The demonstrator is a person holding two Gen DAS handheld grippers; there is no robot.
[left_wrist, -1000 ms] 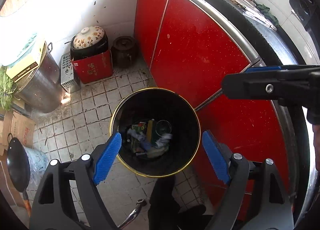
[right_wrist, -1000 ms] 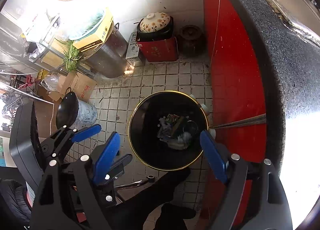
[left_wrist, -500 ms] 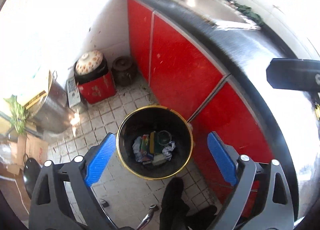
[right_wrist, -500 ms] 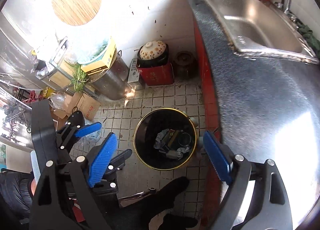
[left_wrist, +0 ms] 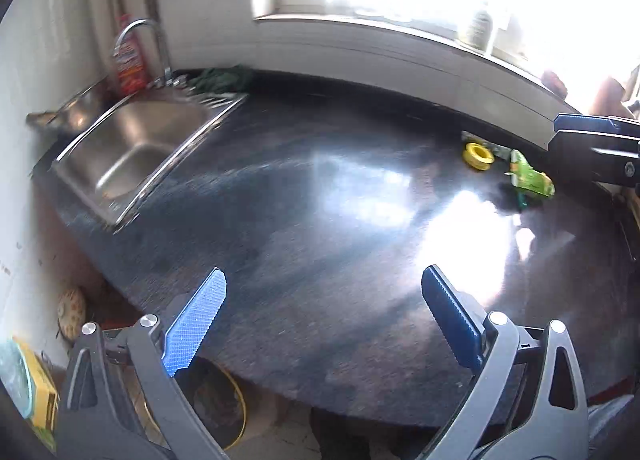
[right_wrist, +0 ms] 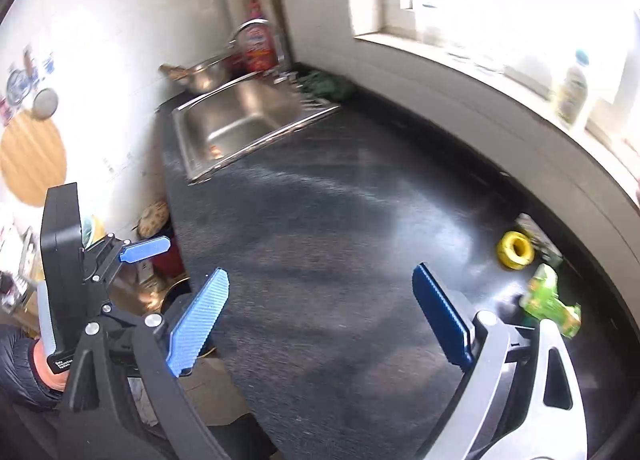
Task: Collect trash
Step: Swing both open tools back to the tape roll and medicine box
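— Trash first, since that's the job: where is it?

— Start close. Both claws hang over the near edge of the dark desk (left_wrist: 320, 220). The left claw (left_wrist: 320, 324) has its blue pads spread wide with nothing between them; the right claw (right_wrist: 320, 320) is the same, open and empty.

— And below them?

— Past the desk's edge, down on the floor, a curve of the gold-rimmed bin (left_wrist: 236, 400) shows. Its inside is mostly hidden from here.

— So what's left to pick up?

— Far right of the desk, near the back wall: a crumpled green wrapper (right_wrist: 550, 302) and just beyond it a yellow ring (right_wrist: 515, 250), maybe a tape roll. They sit near each other; whether they touch, I can't tell. Something dark lies behind the ring, too blurred to name.

— Further back?

— The steel sink (left_wrist: 132, 144) at the far left, a red bottle (left_wrist: 128, 60) by the tap, a pale bottle (right_wrist: 570, 88) on the bright windowsill.

— What could go wrong?

— I'd guess the wrapper is light and springy, so a pinch on one corner may let it slip free on the way to the bin. The desk glares hard with sun there, which could spoil the aim. And the ring looks able to roll off if nudged.
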